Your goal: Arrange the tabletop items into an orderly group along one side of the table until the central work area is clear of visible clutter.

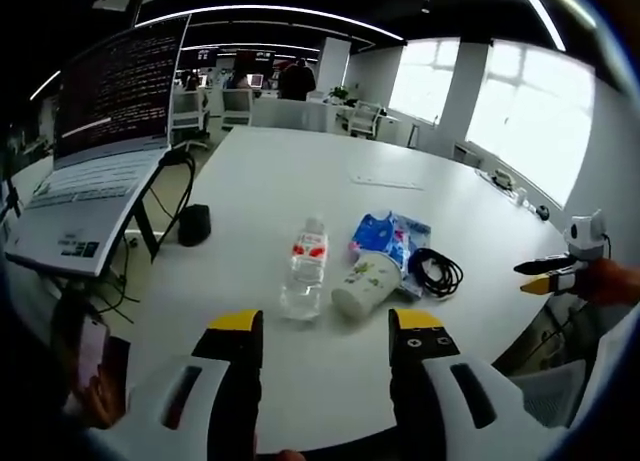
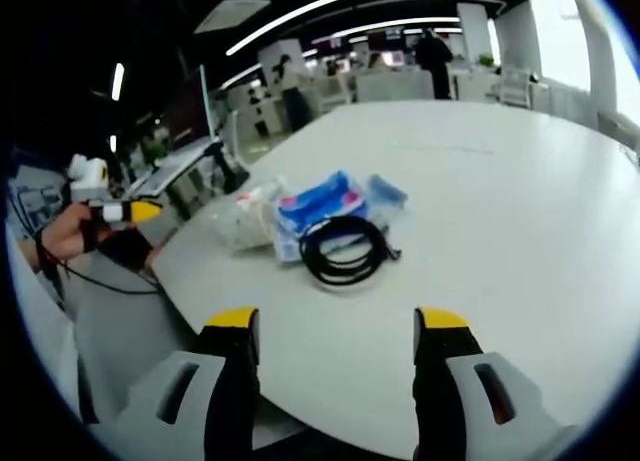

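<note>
On the white table (image 1: 300, 181) lie a clear water bottle with a red label (image 1: 304, 266), a white paper cup on its side (image 1: 364, 283), a blue packet (image 1: 388, 235) and a coiled black cable (image 1: 436, 271). My left gripper (image 1: 325, 331) stands open at the near edge, short of the bottle and cup, with nothing between its jaws. In the right gripper view the black cable (image 2: 345, 248) lies ahead, with the blue packet (image 2: 322, 205) and the cup (image 2: 240, 221) behind it. My right gripper (image 2: 335, 326) is open and empty, short of the cable.
A laptop on a stand (image 1: 95, 141) and a small black object (image 1: 193, 224) sit at the table's left. A hand holds a phone (image 1: 90, 356) at lower left. Flat papers (image 1: 385, 179) lie farther back. Office desks and chairs (image 1: 230, 101) stand beyond.
</note>
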`<state>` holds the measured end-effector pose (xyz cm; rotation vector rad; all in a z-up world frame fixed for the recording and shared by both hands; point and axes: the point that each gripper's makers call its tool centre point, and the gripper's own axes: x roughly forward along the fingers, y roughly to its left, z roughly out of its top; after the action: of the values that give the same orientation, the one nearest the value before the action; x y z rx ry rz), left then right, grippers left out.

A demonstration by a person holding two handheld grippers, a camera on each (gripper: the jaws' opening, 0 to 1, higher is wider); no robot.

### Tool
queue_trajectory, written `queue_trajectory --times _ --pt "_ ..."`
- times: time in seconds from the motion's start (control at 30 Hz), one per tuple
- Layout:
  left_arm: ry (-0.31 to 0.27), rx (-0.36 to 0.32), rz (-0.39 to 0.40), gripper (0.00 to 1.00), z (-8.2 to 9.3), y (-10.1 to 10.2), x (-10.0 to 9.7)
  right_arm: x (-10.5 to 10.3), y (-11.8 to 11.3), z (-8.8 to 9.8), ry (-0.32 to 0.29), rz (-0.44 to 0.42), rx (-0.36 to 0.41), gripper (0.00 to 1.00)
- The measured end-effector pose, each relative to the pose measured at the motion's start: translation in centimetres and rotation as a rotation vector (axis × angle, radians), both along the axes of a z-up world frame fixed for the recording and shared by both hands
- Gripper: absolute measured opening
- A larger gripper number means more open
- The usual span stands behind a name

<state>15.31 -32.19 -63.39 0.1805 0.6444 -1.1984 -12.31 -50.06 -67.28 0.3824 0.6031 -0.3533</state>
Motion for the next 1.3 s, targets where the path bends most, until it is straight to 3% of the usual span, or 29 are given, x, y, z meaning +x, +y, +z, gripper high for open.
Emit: queue_trajectory --times 0.73,1.0,1.3 --pt "0.011 0.001 -0.007 0.49 -0.1 -1.0 0.6 -0.2 -0.1 -0.2 0.006 -0.009 0.007 0.6" --pt "0.013 0.04 -0.003 0.47 -0.9 -0.8 1.2 -0.7 0.1 -0.6 0.014 -0.013 0.015 0.6" --pt "0.016 0.038 -0.004 0.46 -0.8 -3.1 2.5 -1.5 0.1 -0.7 0.022 -0.026 0.017 0.58"
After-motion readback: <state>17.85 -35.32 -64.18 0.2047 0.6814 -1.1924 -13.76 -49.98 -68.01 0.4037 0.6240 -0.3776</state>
